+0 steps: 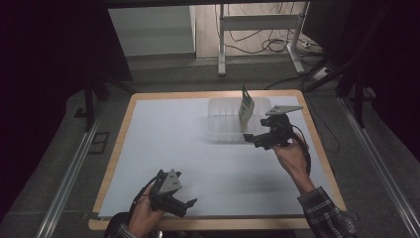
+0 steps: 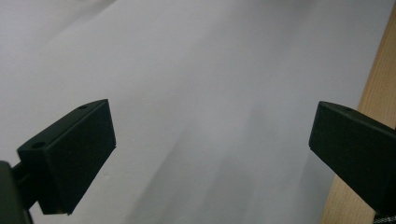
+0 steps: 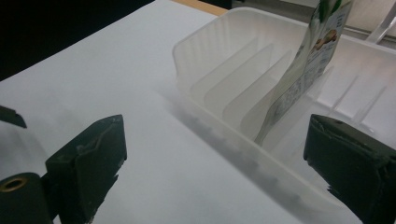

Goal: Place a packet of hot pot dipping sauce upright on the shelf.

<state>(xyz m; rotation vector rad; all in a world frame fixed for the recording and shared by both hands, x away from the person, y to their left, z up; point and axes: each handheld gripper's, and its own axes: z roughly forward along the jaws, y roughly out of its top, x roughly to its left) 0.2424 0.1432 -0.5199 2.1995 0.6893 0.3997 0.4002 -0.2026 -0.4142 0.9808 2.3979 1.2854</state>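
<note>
Toward the far right of the white-covered wooden table (image 1: 168, 148), a translucent white plastic rack with upright dividers (image 1: 223, 124) holds a thin printed packet in green and white (image 1: 246, 110), which stands on edge in one of the slots nearer the rack's right end and leans a little. The right gripper (image 1: 257, 140) sits just beside the rack's near wall, jaws spread wide and holding nothing; in the right gripper view the packet (image 3: 308, 65) rises between two dividers of the rack (image 3: 224, 88), apart from both jaws. The left gripper (image 1: 185, 204) rests low near the table's front edge, well apart from the rack, its jaws likewise wide open over bare white sheet. Judging from this, the step in hand is either releasing the packet after slotting it or reaching in to take it; I cannot tell which. Either way, doing it well means keeping the right jaws clear of the rack's thin wall, which looks light enough to slide if nudged. For a grasp, approach from above the rim and close on the packet's upper part, flat faces to the pads, then lift straight along the slot. The left gripper could steady the rack's near corner.
</note>
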